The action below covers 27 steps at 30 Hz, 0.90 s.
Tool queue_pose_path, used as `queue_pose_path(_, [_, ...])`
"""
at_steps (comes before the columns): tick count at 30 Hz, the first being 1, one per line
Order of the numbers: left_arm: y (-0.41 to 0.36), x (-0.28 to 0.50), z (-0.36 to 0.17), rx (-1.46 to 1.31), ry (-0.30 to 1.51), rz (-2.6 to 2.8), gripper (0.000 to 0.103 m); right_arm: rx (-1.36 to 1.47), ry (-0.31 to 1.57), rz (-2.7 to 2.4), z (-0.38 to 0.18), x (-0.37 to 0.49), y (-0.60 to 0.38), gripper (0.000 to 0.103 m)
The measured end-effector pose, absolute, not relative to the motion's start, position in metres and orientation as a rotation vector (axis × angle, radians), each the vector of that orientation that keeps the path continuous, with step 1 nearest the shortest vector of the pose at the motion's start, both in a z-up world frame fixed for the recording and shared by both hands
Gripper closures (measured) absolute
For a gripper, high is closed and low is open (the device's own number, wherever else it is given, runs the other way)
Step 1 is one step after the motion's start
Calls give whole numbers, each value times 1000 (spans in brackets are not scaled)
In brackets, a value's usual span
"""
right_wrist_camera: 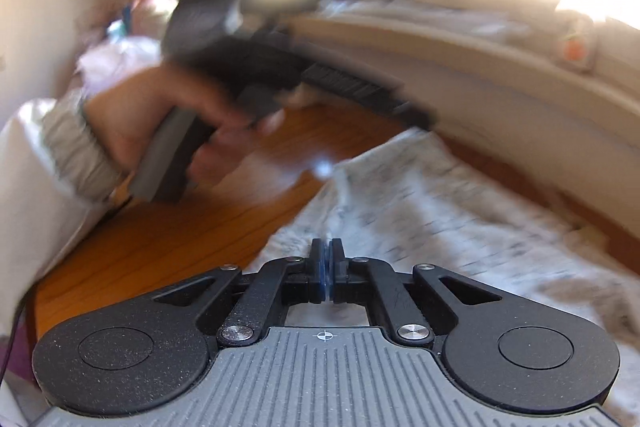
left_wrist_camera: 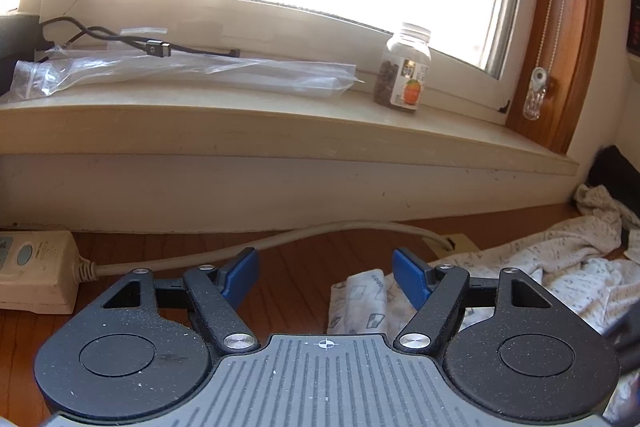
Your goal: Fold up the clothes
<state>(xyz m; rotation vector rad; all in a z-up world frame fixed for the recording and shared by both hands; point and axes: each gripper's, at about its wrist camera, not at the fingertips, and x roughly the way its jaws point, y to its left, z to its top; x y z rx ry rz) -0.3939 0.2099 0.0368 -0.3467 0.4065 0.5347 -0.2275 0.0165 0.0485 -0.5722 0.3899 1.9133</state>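
**Right tool pinched shut at the garment, left tool waiting wide**

My left tool hangs over the brown wooden counter, its blue-padded fingers spread wide with nothing between them. Just beside the right pad lies the pale grey-white printed cotton garment, crumpled, running off toward the right edge of the left wrist view. A small folded corner of it with a square print sits under that pad; I cannot tell whether they touch.

Behind the left tool: a cream power strip at left on the counter, its grey cable running along the foot of the wall. Above, a beige window sill carries a clear plastic bag, a black cable and a clear plastic bottle with an orange on its label.

My right tool has its jaws brought together, pads meeting. The garment spreads right in front of it and underneath. Whether cloth is caught between the pads I cannot tell; the right wrist view is blurred.

In that same view my left hand, in a grey-cuffed white sleeve, grips the handle of the left tool above the counter, to the left of the garment.
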Motion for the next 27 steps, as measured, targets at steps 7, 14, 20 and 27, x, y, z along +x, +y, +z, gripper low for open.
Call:
queue_pose_path(7, [207, -392, 38, -340, 412, 509, 26, -491, 328, 1728, 81, -163, 18, 100])
queue_pose_path(14, [198, -383, 34, -300, 458, 454, 25, -510, 391, 1572, 69, -113, 30, 100])
queue_pose_path(20, [192, -374, 30, -266, 490, 432, 25, -504, 390, 1571, 62, -119, 29, 100])
queue_pose_path(27, [206, -358, 31, -293, 502, 409, 25, -420, 365, 1647, 70, -119, 10, 100])
